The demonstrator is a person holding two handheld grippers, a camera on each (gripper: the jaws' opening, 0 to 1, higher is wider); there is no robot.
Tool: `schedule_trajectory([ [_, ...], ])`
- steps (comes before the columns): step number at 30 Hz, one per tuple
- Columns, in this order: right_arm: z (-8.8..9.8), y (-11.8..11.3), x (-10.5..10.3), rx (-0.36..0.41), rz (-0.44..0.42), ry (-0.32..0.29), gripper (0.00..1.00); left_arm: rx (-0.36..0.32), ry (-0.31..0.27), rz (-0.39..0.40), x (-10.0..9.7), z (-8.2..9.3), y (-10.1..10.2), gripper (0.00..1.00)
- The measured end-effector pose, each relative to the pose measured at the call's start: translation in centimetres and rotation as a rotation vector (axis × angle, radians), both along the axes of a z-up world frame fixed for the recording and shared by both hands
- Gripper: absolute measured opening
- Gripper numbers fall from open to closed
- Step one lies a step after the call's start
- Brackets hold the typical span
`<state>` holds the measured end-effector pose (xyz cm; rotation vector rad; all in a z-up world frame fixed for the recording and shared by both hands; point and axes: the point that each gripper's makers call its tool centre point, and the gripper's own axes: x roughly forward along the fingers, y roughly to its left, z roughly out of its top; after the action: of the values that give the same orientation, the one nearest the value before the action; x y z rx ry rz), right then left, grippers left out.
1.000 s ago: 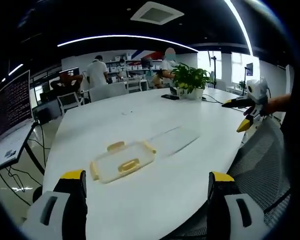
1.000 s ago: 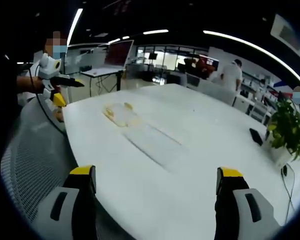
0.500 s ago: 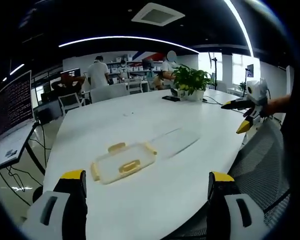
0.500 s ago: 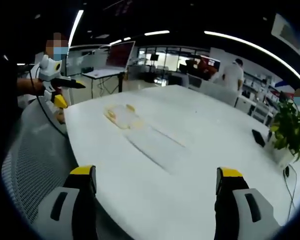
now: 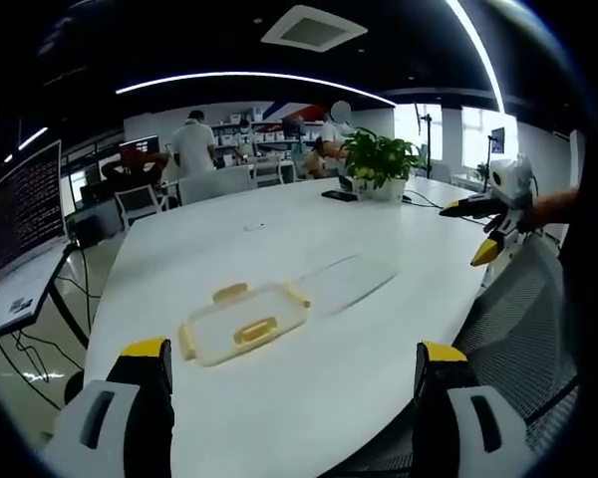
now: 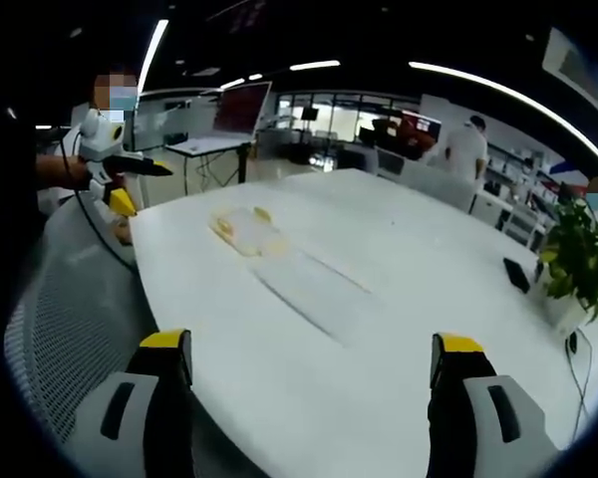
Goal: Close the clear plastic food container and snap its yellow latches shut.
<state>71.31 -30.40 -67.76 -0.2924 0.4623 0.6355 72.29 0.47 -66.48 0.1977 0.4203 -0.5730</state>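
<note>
- The clear plastic container point(image 5: 241, 325) lies flat on the white table point(image 5: 279, 249), near the table's edge on the person's left side, and looks shallow and see-through.
- It has yellow latches point(image 5: 255, 330): one lies across its middle, one sits at the far edge and others at the two ends.
- Just beside it a clear flat sheet point(image 5: 344, 280) rests on the table, possibly the lid; I cannot tell for sure.
- In the right gripper view the container point(image 6: 247, 229) shows pale and far off, with the sheet point(image 6: 314, 289) stretching toward the camera.
- The left gripper point(image 5: 289, 398) hangs with jaws spread wide and nothing between them, short of the container.
- The right gripper point(image 6: 314, 398) likewise gapes wide over the table edge, well apart from the container.
- A potted plant point(image 5: 381, 159) stands at the table's far end.
</note>
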Motion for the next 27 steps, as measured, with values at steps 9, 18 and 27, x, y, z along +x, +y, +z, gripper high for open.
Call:
schedule_trajectory([
  [9, 0.01, 0.09, -0.08, -0.002, 0.002, 0.0, 0.97, 0.001, -0.001, 0.002, 0.03, -0.02, 0.13, 0.99],
  [18, 0.08, 0.18, -0.04, -0.003, 0.004, -0.001, 0.97, 0.0, 0.0, 0.0, -0.08, 0.1, 0.06, 0.99],
  [27, 0.41, -0.12, 0.08, -0.008, -0.003, -0.004, 0.98, -0.01, 0.001, -0.001, -0.17, 0.58, -0.25, 0.99],
])
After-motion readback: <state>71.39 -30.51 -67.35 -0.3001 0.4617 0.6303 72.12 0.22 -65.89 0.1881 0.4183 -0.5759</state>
